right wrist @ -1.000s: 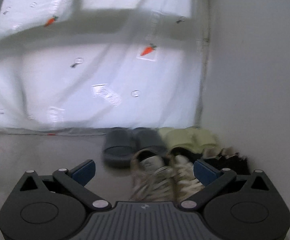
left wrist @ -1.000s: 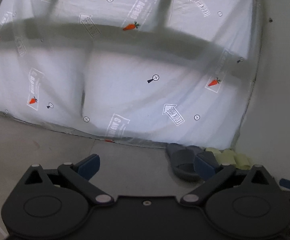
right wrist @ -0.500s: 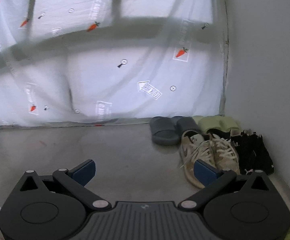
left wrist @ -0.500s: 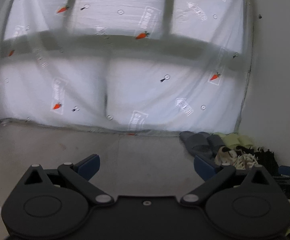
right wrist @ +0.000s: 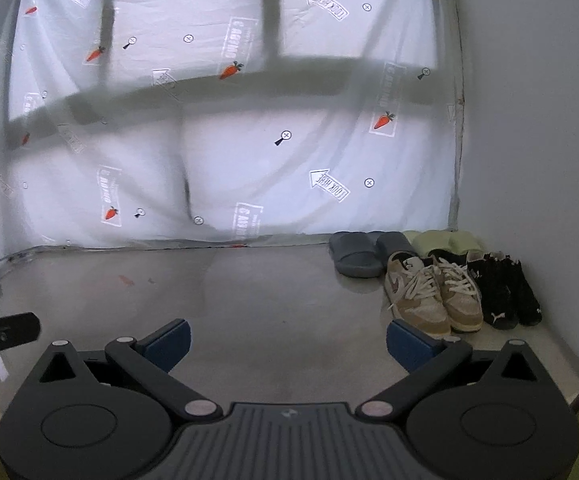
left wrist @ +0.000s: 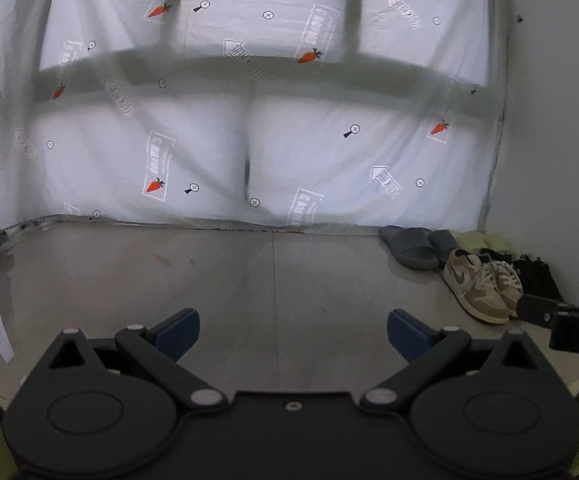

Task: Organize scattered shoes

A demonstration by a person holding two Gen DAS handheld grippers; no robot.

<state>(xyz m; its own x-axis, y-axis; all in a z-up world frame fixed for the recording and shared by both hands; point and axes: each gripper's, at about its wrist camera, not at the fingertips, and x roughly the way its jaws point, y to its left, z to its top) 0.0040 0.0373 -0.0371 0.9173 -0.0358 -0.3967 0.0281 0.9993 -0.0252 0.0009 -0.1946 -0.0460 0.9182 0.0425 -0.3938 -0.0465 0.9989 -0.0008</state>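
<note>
Pulled both grippers, left (left wrist: 292, 332) and right (right wrist: 287, 340), back from the shoes (right wrist: 433, 280); jaws apart, empty. Four pairs now lined up in the floor's (right wrist: 249, 300) right corner; task looks near done

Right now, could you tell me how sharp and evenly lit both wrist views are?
Left wrist view: the sheet is backlit with soft frame shadows, and the floor shows glare at far left. Right wrist view: the tan sneakers are sharp; fisheye bends the edges.
</note>
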